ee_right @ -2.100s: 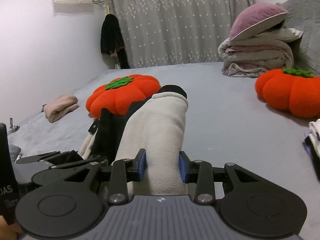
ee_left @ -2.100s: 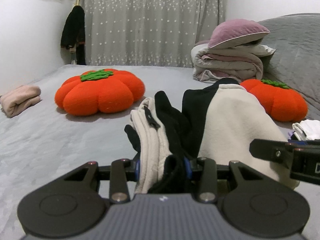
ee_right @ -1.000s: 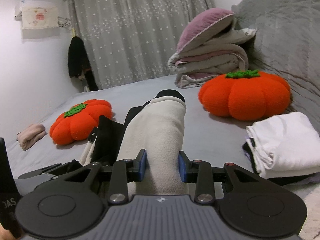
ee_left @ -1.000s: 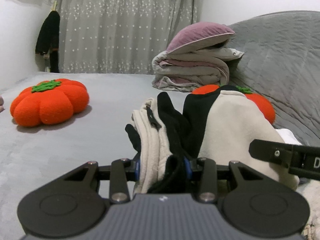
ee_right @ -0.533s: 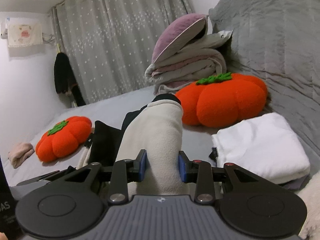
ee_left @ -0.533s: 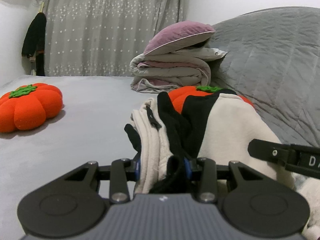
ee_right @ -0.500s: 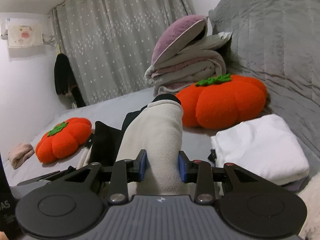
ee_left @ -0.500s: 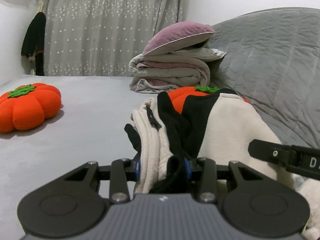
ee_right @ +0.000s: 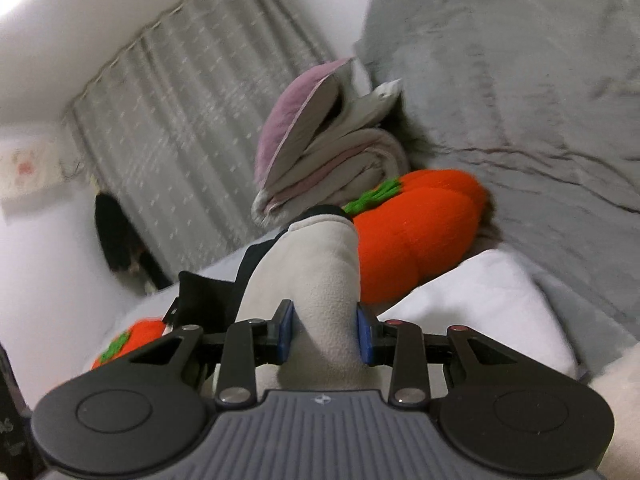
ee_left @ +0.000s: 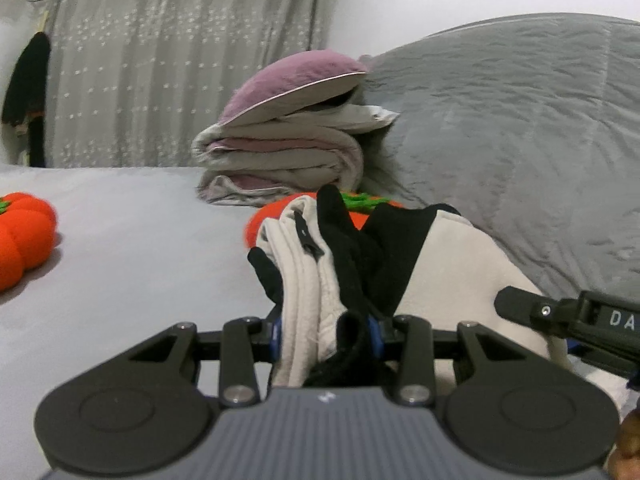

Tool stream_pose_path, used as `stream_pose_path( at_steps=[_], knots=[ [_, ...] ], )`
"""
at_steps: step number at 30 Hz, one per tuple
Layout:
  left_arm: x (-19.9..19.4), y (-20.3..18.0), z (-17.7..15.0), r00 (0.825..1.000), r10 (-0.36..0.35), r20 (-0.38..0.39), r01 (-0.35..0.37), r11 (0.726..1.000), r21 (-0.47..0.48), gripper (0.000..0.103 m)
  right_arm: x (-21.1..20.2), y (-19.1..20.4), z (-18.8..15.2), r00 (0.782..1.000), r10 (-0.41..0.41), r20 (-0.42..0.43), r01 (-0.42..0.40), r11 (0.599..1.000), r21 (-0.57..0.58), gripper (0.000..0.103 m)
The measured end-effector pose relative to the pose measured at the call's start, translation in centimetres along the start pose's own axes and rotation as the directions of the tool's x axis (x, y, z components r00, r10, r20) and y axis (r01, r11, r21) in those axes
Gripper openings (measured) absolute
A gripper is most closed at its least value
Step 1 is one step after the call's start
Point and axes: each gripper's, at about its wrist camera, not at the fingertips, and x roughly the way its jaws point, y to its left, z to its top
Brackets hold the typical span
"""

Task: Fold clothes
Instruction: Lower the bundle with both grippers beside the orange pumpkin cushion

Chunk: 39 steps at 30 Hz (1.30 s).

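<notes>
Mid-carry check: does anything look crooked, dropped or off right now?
Nothing dropped. Both the left claw and the right claw grip the folded cream-and-black garment. One oddity: the right wrist view is strongly tilted, so the curtain and pumpkin cushion slant. The folded white stack looks tidy.

The folded cream-and-black garment hides most of the near pumpkin cushion in the left wrist view, the other pumpkin cushion is cut off at 9 o'clock, and the right wrist view is motion-blurred (its wall poster unreadable).
</notes>
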Motion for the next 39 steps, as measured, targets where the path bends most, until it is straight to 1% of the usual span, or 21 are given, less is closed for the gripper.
stream_pose_path(
  at_steps=[4, 8, 14, 19, 25, 30, 32, 35, 39],
  knots=[
    [1.9, -2.3, 0.0, 0.999, -0.027, -0.020, 0.027, 1.000, 0.002, 0.035, -0.4, -2.4, 0.7, 0.999, -0.037, 0.031, 0.035, 0.997, 0.064, 0.033],
    [3.5, -3.5, -0.3, 0.998, -0.047, -0.041, 0.047, 0.999, -0.007, 0.035, -0.6, -4.5, 1.0, 0.996, -0.073, 0.057, 0.065, 0.989, 0.131, 0.033],
    [4.7, -4.6, -1.0, 0.996, -0.069, -0.059, 0.068, 0.997, -0.030, 0.035, -0.7, -5.9, 1.2, 0.988, -0.126, 0.086, 0.113, 0.983, 0.148, 0.033],
    [5.8, -5.3, -1.5, 0.994, -0.085, -0.069, 0.081, 0.996, -0.047, 0.035, -0.7, -7.9, 1.4, 0.983, -0.154, 0.095, 0.132, 0.969, 0.207, 0.032],
    [6.9, -6.1, -2.2, 0.991, -0.102, -0.082, 0.096, 0.993, -0.068, 0.035, 0.1, -9.1, 1.6, 0.980, -0.172, 0.099, 0.144, 0.961, 0.236, 0.032],
    [7.6, -6.1, -2.9, 0.992, -0.089, -0.084, 0.084, 0.994, -0.068, 0.035, 0.8, -10.0, 1.5, 0.980, -0.176, 0.092, 0.146, 0.953, 0.265, 0.032],
    [7.7, -6.0, -3.4, 0.993, -0.077, -0.091, 0.072, 0.996, -0.060, 0.035, 1.4, -10.3, 1.1, 0.982, -0.175, 0.076, 0.149, 0.951, 0.272, 0.032],
    [8.3, -5.4, -4.0, 0.990, -0.084, -0.112, 0.076, 0.994, -0.079, 0.036, 2.1, -10.7, 0.4, 0.978, -0.204, 0.037, 0.187, 0.946, 0.265, 0.032],
    [8.7, -5.0, -4.4, 0.988, -0.105, -0.116, 0.094, 0.990, -0.104, 0.036, 2.2, -11.4, 0.0, 0.976, -0.217, 0.037, 0.199, 0.942, 0.271, 0.032]
  ],
)
